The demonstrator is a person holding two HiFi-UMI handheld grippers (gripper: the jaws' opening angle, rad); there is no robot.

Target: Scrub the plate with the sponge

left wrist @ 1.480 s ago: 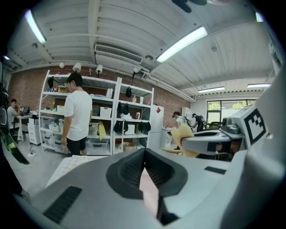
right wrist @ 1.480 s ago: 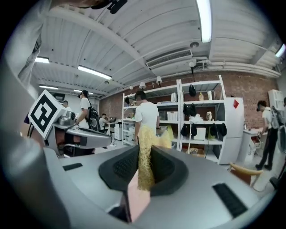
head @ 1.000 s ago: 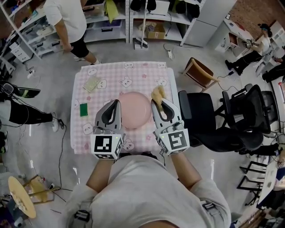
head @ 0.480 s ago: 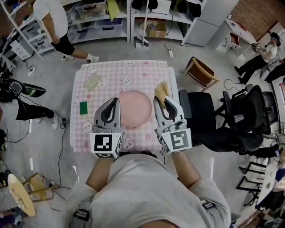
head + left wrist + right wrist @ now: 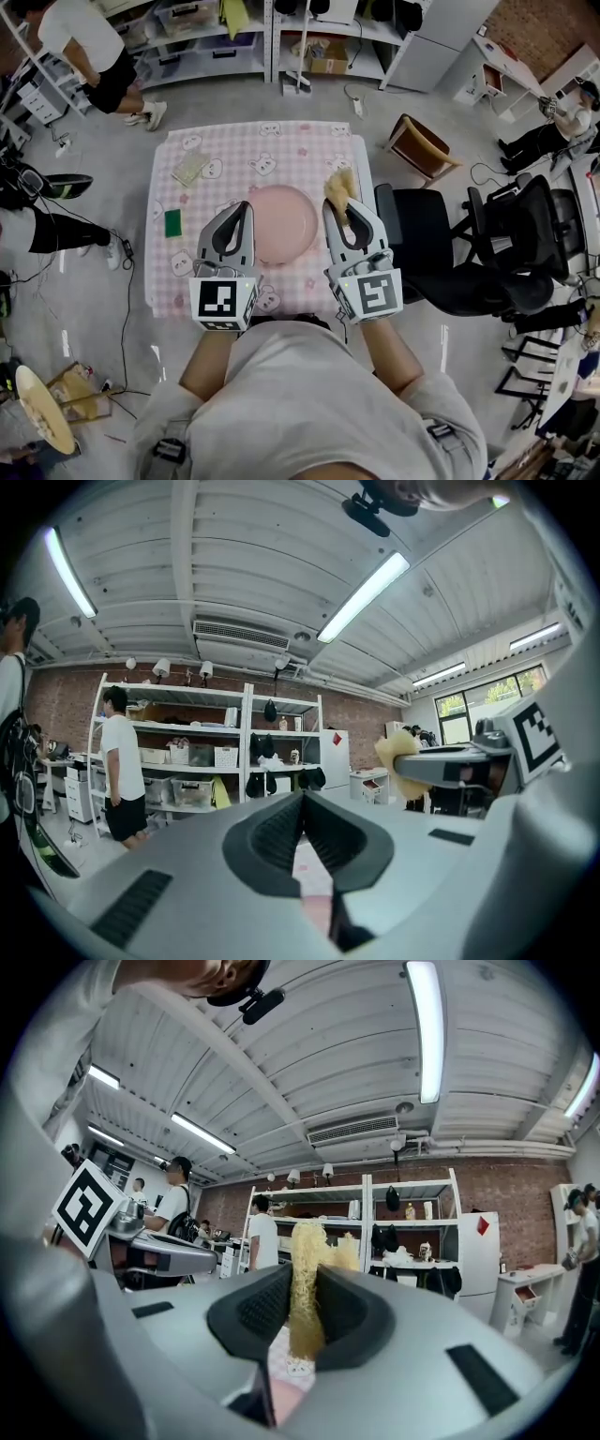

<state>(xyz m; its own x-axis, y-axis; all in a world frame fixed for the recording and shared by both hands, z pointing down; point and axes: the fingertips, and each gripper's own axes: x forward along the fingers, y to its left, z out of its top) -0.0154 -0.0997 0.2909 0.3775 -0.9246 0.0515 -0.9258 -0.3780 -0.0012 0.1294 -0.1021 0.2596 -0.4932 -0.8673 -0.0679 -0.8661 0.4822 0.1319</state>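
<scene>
A pink plate (image 5: 285, 223) lies on the pink checked table (image 5: 272, 150), in the middle of its near half. My right gripper (image 5: 339, 208) is held up at the plate's right edge, shut on a yellow sponge (image 5: 338, 189) that sticks out past the tips. In the right gripper view the sponge (image 5: 305, 1283) is pinched between the jaws. My left gripper (image 5: 236, 214) is raised at the plate's left edge; its jaws are shut with nothing in them. The left gripper view looks level across the room, with the sponge (image 5: 401, 764) at the right.
A green sponge (image 5: 174, 223) and a pale cloth (image 5: 190, 169) lie at the table's left. A black office chair (image 5: 450, 253) stands close on the right and a wooden chair (image 5: 419, 150) behind it. Shelving (image 5: 234, 37) and a person (image 5: 84, 52) are beyond the table.
Both grippers stay raised in much the same place beside the plate. The person at the back has walked left toward the shelves.
</scene>
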